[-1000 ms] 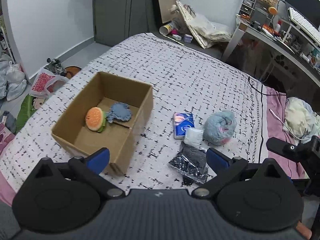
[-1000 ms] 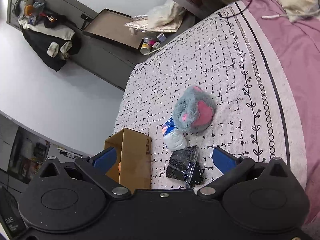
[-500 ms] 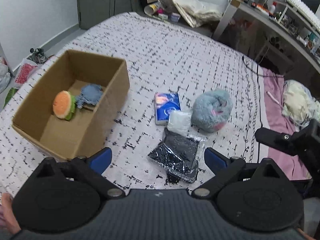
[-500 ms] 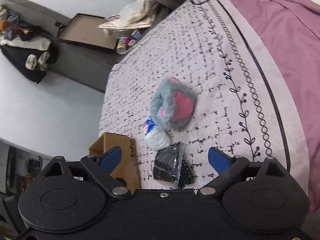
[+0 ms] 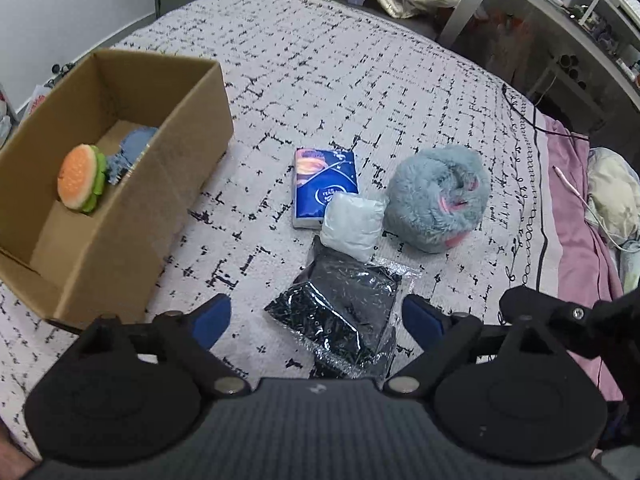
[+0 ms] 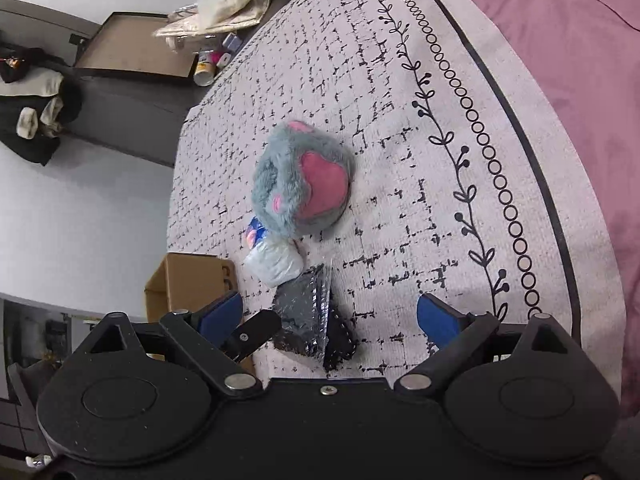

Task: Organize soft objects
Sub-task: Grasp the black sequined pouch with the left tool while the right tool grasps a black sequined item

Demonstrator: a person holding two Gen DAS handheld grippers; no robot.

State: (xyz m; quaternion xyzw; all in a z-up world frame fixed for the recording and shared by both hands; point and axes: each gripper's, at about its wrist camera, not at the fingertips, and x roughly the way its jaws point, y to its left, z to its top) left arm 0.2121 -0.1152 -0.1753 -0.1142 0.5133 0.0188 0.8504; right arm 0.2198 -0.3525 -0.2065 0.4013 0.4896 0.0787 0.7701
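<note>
A cardboard box stands on the bed at the left and holds a burger plush and a blue-grey soft item. To its right lie a blue tissue pack, a white soft pouch, a fluffy grey-and-pink plush and a black cloth in a clear bag. My left gripper is open and empty, its fingers either side of the black bag. My right gripper is open and empty, over the black bag, with the plush ahead.
The bed has a white black-patterned cover and a pink sheet at the right. A desk and bags on the floor stand beyond the bed. The right gripper's body shows at the lower right of the left wrist view.
Both grippers have moved in and down towards the pile of soft items; the black bag now lies between the left gripper's fingers. The objects have not moved.
</note>
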